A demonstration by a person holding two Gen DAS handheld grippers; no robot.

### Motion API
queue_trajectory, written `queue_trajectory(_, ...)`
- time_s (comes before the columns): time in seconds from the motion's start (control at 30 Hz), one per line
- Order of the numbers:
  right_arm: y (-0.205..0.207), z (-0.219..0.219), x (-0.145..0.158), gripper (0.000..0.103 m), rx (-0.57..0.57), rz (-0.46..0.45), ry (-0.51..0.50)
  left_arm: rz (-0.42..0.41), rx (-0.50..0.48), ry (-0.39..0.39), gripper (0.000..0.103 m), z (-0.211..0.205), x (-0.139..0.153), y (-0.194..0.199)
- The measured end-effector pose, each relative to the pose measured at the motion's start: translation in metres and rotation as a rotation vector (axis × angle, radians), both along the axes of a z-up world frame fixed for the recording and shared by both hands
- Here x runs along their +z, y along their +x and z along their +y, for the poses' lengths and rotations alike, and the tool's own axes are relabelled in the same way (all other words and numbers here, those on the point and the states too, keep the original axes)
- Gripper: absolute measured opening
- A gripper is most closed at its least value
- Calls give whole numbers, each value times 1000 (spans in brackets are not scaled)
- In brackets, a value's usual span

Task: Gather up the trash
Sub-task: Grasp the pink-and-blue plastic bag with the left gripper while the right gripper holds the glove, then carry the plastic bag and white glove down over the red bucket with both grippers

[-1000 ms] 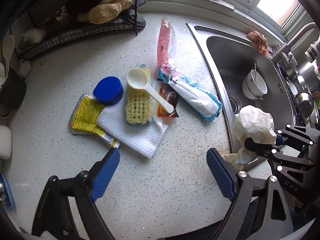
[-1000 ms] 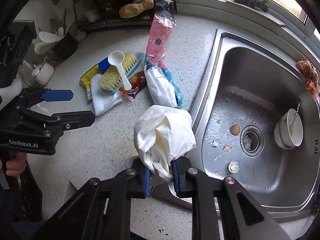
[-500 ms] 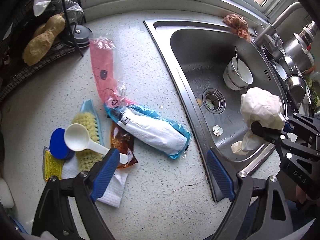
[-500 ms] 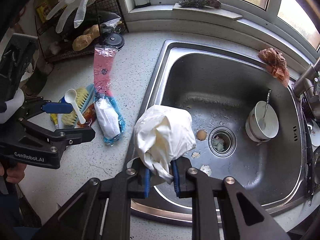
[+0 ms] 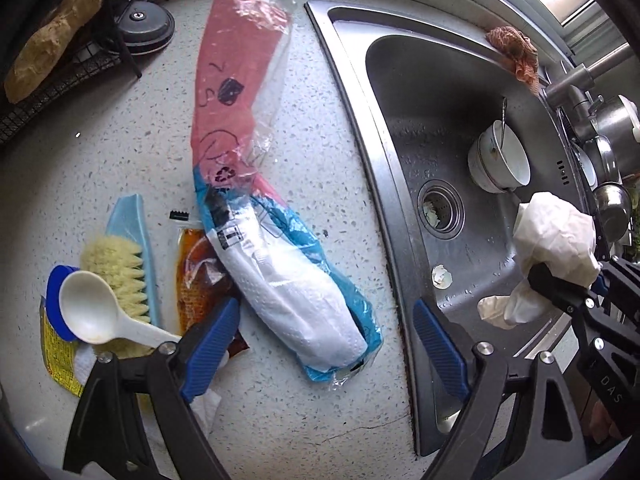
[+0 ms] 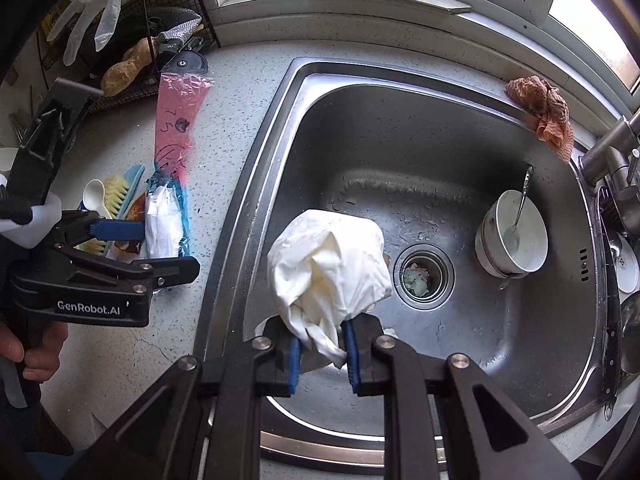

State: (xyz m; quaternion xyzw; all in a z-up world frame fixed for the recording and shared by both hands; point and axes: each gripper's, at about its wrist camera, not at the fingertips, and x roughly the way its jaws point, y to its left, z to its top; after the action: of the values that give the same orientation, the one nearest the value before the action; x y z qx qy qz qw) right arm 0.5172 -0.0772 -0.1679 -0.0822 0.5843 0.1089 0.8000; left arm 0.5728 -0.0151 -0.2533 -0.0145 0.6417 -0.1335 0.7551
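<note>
My right gripper [image 6: 322,354] is shut on a crumpled white paper wad [image 6: 330,268] and holds it over the steel sink [image 6: 400,128]; the wad also shows in the left wrist view [image 5: 554,240]. My left gripper [image 5: 326,338] is open and empty, low over the counter, its jaws on either side of a pink-and-blue plastic package [image 5: 280,264] holding white tissue. A brown sauce sachet [image 5: 200,276] lies partly under that package. An eggshell piece [image 5: 442,276] lies in the sink.
A scrubbing brush [image 5: 128,256], white scoop [image 5: 96,316], blue lid [image 5: 56,300] and yellow packet [image 5: 58,356] lie at the left. A bowl with a spoon [image 6: 514,236] sits in the sink by the drain [image 6: 422,274]. An orange cloth [image 6: 540,116] lies on the rim.
Both grippers have moved forward and right. The left one has come down close around the plastic package. The right one now holds the wad further over the sink.
</note>
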Motion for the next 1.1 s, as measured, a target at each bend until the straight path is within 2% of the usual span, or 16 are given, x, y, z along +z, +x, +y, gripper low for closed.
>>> queue_trajectory(0.1,2,0,-1,17,1,6,4,-8,-3,22,82,-2,0,2)
queue_trajectory(0.2,4,0,-3,17,-2,15,19,-34,-30,68,71,-2,1,-3)
queue_trajectory(0.3,3,0,-4,17,1,19,27,-52,-56,95,55,0,2,-7)
queue_trajectory(0.43,-4,2,-2,17,14,9,28,-55,-64,78,25,9,6,-13)
queue_trajectory(0.47,-6,4,-1,17,17,5,25,-57,-60,74,22,10,7,-15)
queue_trajectory(0.83,-40,2,27,17,26,-63,75,-158,-77,57,18,16,52,-50)
queue_trajectory(1.1,-67,-20,42,17,27,-113,94,-209,-95,70,18,3,74,-86)
